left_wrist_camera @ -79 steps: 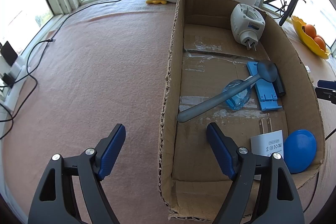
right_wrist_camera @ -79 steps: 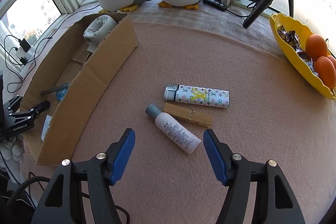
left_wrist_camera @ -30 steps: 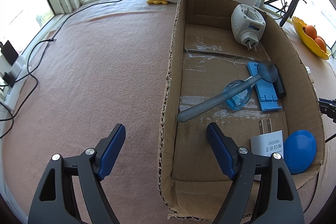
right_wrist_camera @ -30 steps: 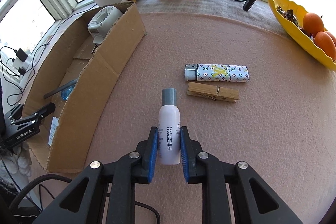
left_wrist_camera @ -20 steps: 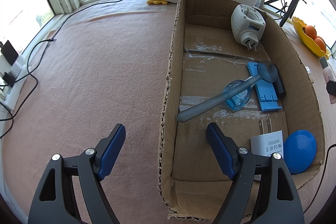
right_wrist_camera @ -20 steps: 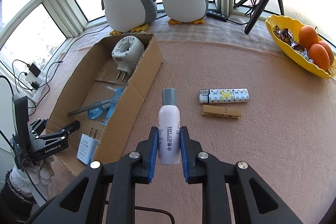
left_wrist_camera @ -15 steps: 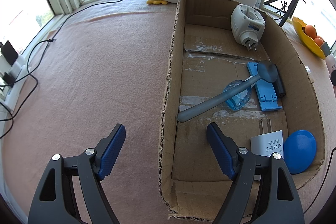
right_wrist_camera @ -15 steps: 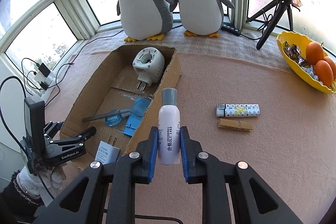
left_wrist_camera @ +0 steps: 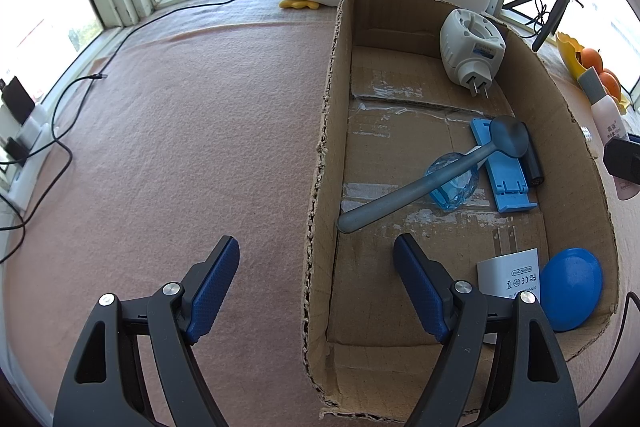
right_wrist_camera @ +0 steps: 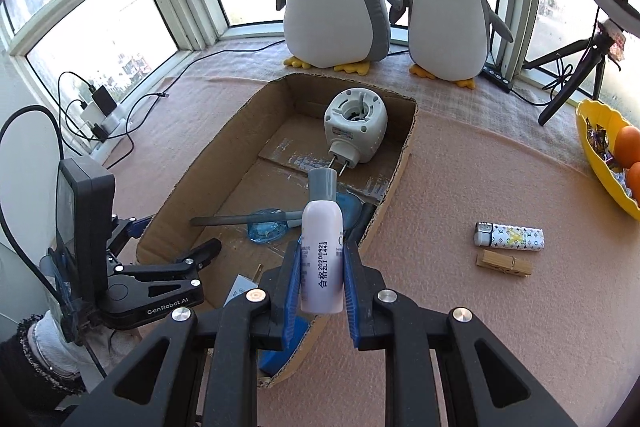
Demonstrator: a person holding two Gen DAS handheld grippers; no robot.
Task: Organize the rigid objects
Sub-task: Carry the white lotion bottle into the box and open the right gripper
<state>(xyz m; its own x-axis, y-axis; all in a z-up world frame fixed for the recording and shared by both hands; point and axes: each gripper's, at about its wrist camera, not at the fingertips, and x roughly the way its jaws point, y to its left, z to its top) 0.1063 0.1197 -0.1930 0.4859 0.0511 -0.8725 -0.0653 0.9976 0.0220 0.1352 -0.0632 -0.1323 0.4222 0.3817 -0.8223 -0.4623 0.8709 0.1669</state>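
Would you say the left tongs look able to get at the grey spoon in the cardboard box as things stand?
Probably yes. The left tongs stand open and empty over the near wall of the cardboard box. The grey spoon lies uncovered on top of the other items, its handle end nearest the tongs, and the box is open above.

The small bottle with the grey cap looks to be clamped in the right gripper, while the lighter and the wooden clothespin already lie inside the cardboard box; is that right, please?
Not quite. The right wrist view shows the lighter and the wooden clothespin lying on the pink cloth outside the cardboard box. The small bottle is indeed clamped in the right gripper.
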